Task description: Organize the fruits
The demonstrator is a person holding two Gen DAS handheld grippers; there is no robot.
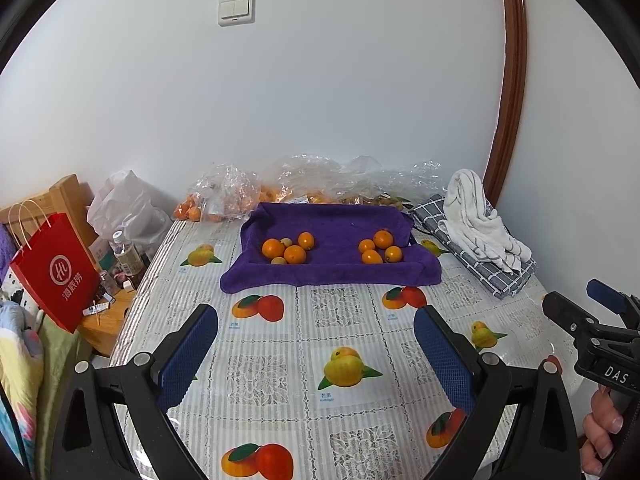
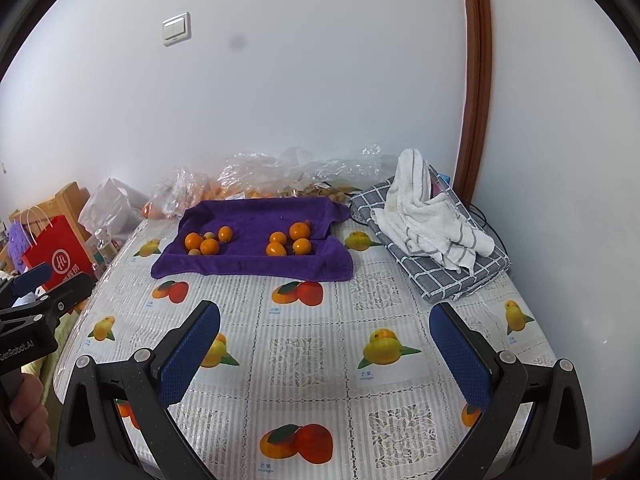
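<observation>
A purple towel (image 1: 336,272) (image 2: 256,268) lies at the back of the table with its edges turned up. On it sit two clusters: oranges with small tan fruits on the left (image 1: 289,249) (image 2: 208,242), several oranges on the right (image 1: 380,248) (image 2: 290,242). My left gripper (image 1: 316,320) hangs open and empty over the tablecloth, well in front of the towel. My right gripper (image 2: 324,316) is also open and empty, level with it; it shows at the right edge of the left wrist view (image 1: 576,304).
Clear plastic bags of fruit (image 1: 304,184) line the wall behind the towel. A white towel (image 1: 480,220) rests on a folded grey checked cloth (image 1: 492,276) at the right. A red paper bag (image 1: 56,276) and bottles stand left of the table (image 1: 360,392).
</observation>
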